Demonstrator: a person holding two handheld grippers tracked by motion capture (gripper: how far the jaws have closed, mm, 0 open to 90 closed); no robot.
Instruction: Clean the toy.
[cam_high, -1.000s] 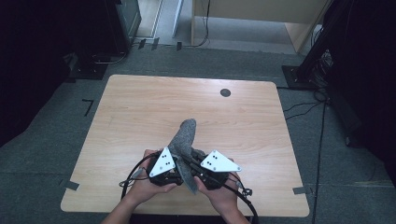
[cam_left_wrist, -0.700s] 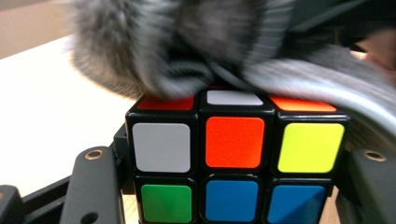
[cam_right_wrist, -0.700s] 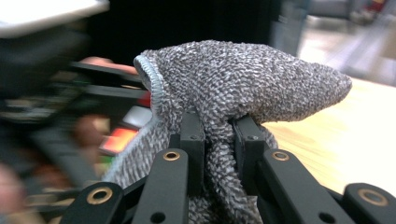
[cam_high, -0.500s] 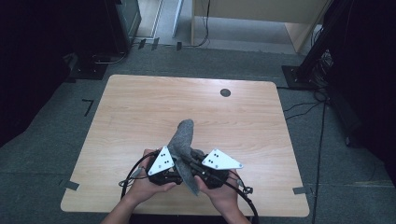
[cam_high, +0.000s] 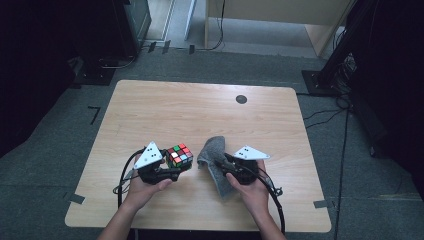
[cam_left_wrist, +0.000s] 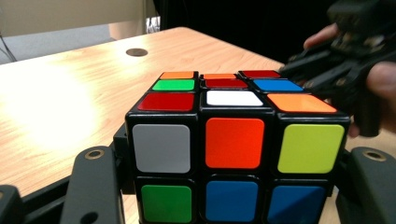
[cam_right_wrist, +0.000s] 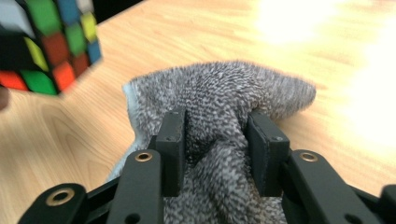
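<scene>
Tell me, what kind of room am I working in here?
Probably a lab or recording space: a bare wooden table on grey carpet, floor cables, and dark stands around it.

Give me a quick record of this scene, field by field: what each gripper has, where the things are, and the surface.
left gripper: shut on the puzzle cube, held above the table
right gripper: jaws have just been opening, grey cloth between them
grey cloth position: bunched on the table, to the right of the cube in the high view
surface: wooden table
</scene>
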